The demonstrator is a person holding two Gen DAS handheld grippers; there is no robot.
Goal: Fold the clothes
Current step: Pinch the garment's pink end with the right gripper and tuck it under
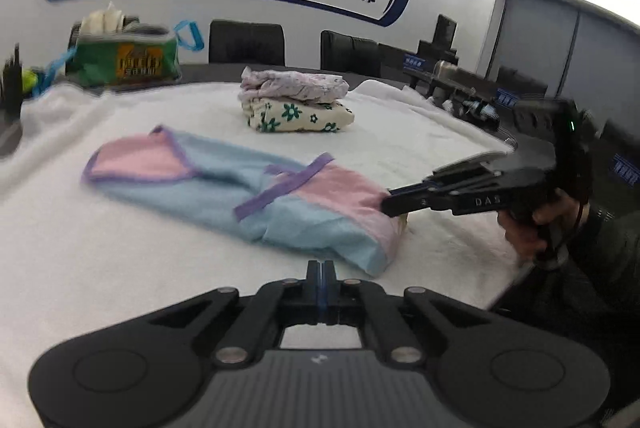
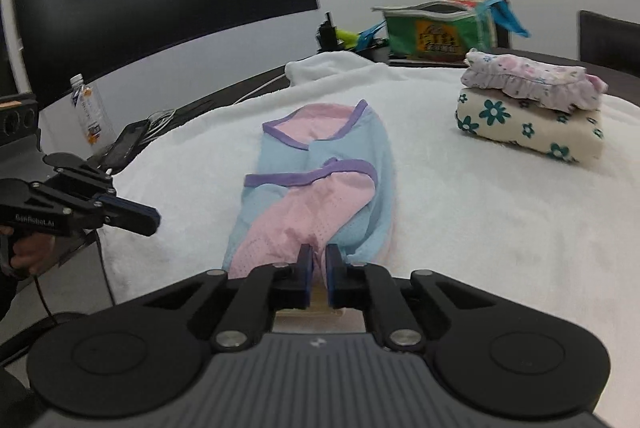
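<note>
White fluffy blanket (image 1: 120, 268) spread over the whole table top, under all the clothes. On it, near the middle, pink and blue garment (image 2: 316, 184) with purple trim, lying flat and partly folded along its length, one end toward the right gripper. Farther back on the blanket, well apart from this garment, stack of folded clothes (image 2: 528, 108): cream piece with green flowers at the bottom, pale floral ruffled piece on top. Behind the blanket, green bag (image 1: 128, 60) with blue handles, stuffed with something pale. At the far table edge in the right wrist view, clear water bottle (image 2: 90, 110) standing upright. Right gripper (image 2: 316, 262) nearly closed, fingers pinching the pink near edge of the garment, a narrow gap kept by the cloth. Left gripper (image 1: 321, 274) fully closed with fingers pressed together, holding nothing, raised over the blanket just beside the blue corner of the garment.
</note>
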